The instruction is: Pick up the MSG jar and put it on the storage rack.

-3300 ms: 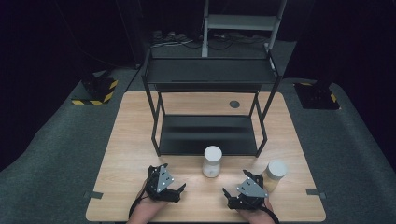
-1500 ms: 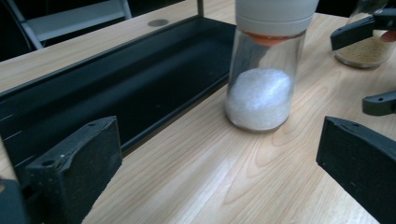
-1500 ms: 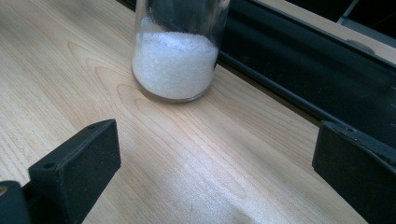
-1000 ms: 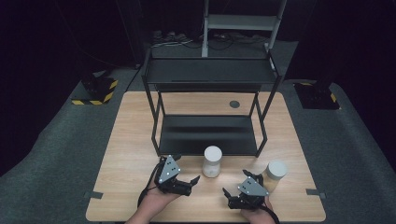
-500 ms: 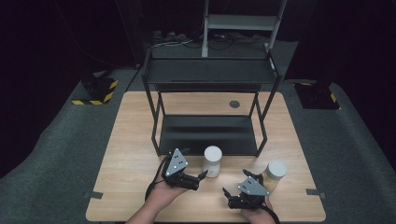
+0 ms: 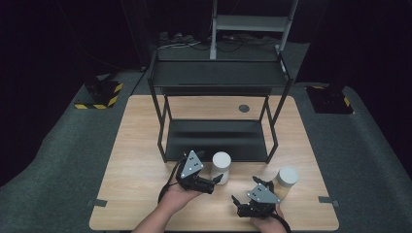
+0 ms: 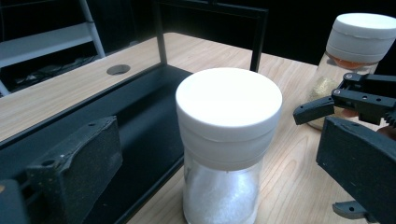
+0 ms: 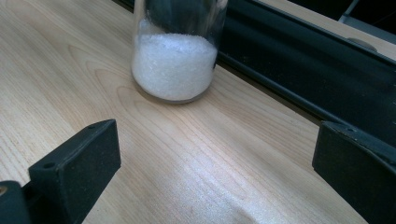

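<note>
A glass jar of white granules (image 6: 221, 166) with a white lid stands on the wooden table (image 6: 141, 165), just in front of the black shelf rack (image 6: 218, 77). My left gripper (image 6: 217, 180) is open at the jar's near left side. In the left gripper view the jar (image 7: 228, 140) stands between the two wide-apart jaws without touching either. My right gripper (image 6: 238, 205) rests open near the front edge, pointing at the same jar (image 8: 174, 60). A second white-lidded jar (image 6: 286, 181) with orange and yellow contents (image 7: 355, 46) stands to its right.
The rack's black lower shelf (image 6: 216, 138) lies right behind the white jar, and its upper shelf hangs above. A round grommet hole (image 6: 244, 108) sits at the table's back. Bare wood (image 8: 154, 154) stretches to the left of the hands.
My left gripper has moved right and forward, up to the jar of white granules, which now stands between its open jaws. The right gripper and both jars have stayed put.
</note>
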`<state>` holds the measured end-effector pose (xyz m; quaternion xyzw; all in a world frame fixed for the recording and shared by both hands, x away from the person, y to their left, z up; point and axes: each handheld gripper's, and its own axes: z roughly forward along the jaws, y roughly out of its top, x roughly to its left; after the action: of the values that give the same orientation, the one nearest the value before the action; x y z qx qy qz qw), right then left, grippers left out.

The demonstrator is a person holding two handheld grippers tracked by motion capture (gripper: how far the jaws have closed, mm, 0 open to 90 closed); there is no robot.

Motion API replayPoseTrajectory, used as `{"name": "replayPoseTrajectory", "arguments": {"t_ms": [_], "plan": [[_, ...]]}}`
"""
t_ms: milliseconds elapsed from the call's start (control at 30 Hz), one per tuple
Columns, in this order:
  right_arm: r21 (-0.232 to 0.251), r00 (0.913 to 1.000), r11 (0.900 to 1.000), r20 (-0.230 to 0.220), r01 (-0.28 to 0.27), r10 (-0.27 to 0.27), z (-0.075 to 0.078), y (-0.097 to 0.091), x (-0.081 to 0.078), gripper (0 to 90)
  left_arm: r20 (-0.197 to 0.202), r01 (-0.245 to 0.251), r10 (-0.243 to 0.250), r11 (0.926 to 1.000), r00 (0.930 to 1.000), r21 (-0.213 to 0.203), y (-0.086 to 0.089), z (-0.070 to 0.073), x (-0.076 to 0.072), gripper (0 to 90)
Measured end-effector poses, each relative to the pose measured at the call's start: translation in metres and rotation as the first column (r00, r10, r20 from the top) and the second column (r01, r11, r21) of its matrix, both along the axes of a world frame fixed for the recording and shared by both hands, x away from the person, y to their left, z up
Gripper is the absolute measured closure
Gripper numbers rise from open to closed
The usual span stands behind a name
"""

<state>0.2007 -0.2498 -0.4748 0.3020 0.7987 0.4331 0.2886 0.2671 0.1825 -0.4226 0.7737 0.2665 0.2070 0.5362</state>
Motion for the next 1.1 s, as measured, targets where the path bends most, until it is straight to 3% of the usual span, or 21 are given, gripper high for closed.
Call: {"name": "replayPoseTrajectory", "arguments": {"t_ms": [667, 867, 1100], "plan": [[0.004, 1.0000, 1.0000, 0.002, -0.004, 0.004, -0.001, -0.001, 0.000, 0.3, -0.032, 0.021, -0.022, 0.9995, 0.9992, -0.023, -0.015, -0.020, 0.017, 0.9], [0.008, 1.0000, 1.0000, 0.002, -0.005, 0.005, -0.001, -0.002, 0.000, 0.4, -0.055, 0.017, -0.019, 0.9987, 0.9983, -0.048, -0.016, -0.026, 0.021, 7.0], [0.011, 1.0000, 0.9999, 0.001, -0.005, 0.005, -0.001, -0.002, 0.000, 0.3, -0.042, 0.014, -0.017, 0.9974, 0.9990, -0.070, -0.015, -0.035, 0.021, 20.0]]}}
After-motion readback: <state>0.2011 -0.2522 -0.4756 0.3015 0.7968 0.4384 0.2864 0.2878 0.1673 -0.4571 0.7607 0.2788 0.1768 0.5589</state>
